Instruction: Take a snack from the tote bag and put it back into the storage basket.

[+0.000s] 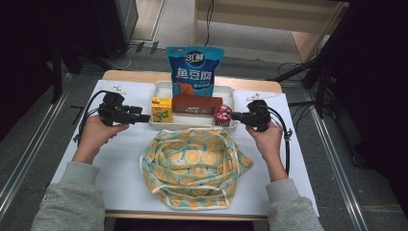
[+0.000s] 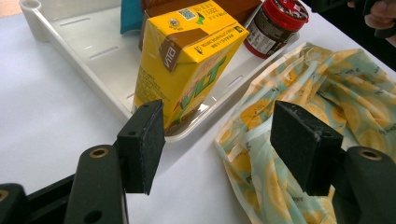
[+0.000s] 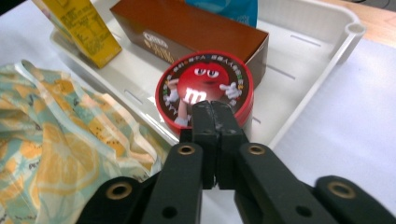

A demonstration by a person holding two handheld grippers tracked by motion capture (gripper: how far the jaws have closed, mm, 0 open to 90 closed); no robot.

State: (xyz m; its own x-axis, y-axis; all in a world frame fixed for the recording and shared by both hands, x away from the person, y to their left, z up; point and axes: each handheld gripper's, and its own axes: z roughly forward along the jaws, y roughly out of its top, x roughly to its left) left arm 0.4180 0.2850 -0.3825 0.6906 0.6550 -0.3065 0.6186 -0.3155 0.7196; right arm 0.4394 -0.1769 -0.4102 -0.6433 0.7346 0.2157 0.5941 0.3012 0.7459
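Observation:
A white tray [image 1: 230, 92] at the back of the table holds a yellow drink carton [image 1: 161, 109], a long brown box [image 1: 195, 104] and a round red candy tin [image 1: 222, 114]. A blue snack bag [image 1: 194, 71] stands behind them. My left gripper [image 2: 217, 144] is open, with its pads just short of the yellow carton [image 2: 187, 60] and nothing between them. My right gripper [image 3: 212, 109] is shut with nothing in it. Its tips lie at the near rim of the red tin [image 3: 205, 86]; whether they touch it I cannot tell.
A floppy fabric bag with an orange-slice print [image 1: 195, 163] lies spread in front of the tray, between the two hands. White tabletop [image 1: 120, 173] lies to either side of it. The table's far wooden edge [image 1: 134, 74] runs behind the tray.

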